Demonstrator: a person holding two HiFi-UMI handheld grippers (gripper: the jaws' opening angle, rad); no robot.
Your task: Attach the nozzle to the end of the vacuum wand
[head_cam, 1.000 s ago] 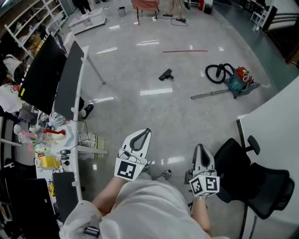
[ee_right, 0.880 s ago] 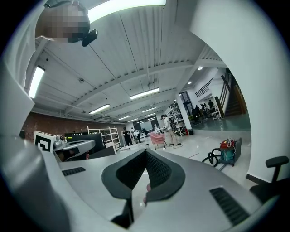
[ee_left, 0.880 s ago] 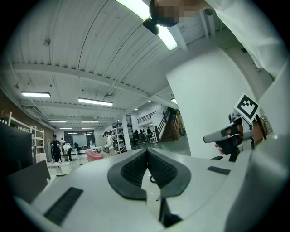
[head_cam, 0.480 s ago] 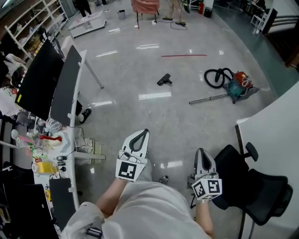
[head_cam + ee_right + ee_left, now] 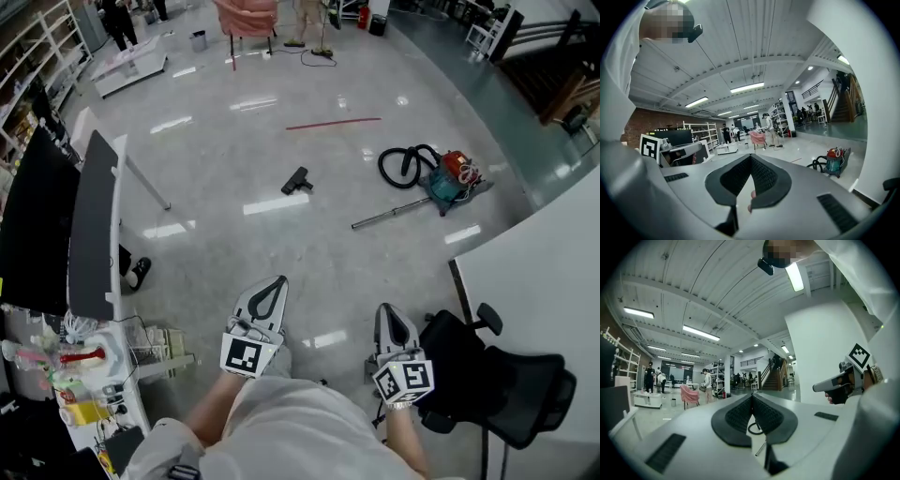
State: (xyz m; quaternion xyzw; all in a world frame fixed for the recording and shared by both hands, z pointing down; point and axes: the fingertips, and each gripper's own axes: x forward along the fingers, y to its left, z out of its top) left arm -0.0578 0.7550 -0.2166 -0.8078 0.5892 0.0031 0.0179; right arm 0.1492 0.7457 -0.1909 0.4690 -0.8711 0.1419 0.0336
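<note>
The left grey-and-white two-jaw tool point(image 5: 278, 280) is held low in front of the person's body and points away from it. Its jaws are pressed together with nothing between them. The right grey-and-white two-jaw tool point(image 5: 387, 307) is level with it, well apart to the right and slightly nearer, its jaws likewise together and empty. The left forearm point(image 5: 211, 405) and right forearm point(image 5: 405, 439) are bare.

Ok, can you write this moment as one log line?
left hand-held gripper: shut | right hand-held gripper: shut | nozzle: on floor, apart from wand | attaching: not started
</note>
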